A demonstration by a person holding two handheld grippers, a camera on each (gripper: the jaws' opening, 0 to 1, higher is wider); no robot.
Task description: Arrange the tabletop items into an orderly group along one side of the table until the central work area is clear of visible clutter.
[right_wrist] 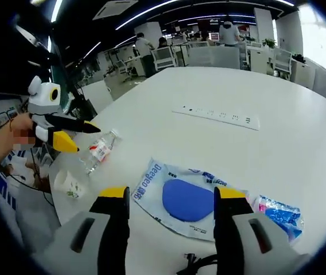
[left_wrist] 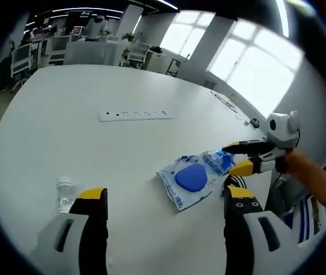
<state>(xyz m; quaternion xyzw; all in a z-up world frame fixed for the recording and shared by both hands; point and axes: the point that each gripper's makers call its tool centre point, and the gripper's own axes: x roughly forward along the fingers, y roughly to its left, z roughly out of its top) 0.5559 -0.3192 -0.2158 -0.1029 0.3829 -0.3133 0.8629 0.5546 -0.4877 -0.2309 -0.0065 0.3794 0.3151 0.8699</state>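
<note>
A clear bag with a blue pad-like item (left_wrist: pixel 190 179) lies on the white table (left_wrist: pixel 94 149), and a small blue packet (left_wrist: pixel 220 160) touches its right end. My left gripper (left_wrist: pixel 165 197) is open just short of the bag, nothing between its fingers. My right gripper (left_wrist: pixel 230 159) reaches in from the right, open, its tips at the blue packet. In the right gripper view the bag (right_wrist: pixel 188 200) lies between my right gripper's (right_wrist: pixel 171 195) open jaws, the packet (right_wrist: pixel 280 212) to their right. My left gripper (right_wrist: pixel 85 137) hovers open over a small clear bottle (right_wrist: pixel 99 149).
A white power strip (left_wrist: pixel 135 114) lies flat mid-table. The bottle (left_wrist: pixel 65 192) lies near the left jaw. A crumpled white wad (right_wrist: pixel 68 183) sits by the table edge, and a black cable (right_wrist: pixel 200 263) shows at the bottom. Office desks, chairs and people stand beyond.
</note>
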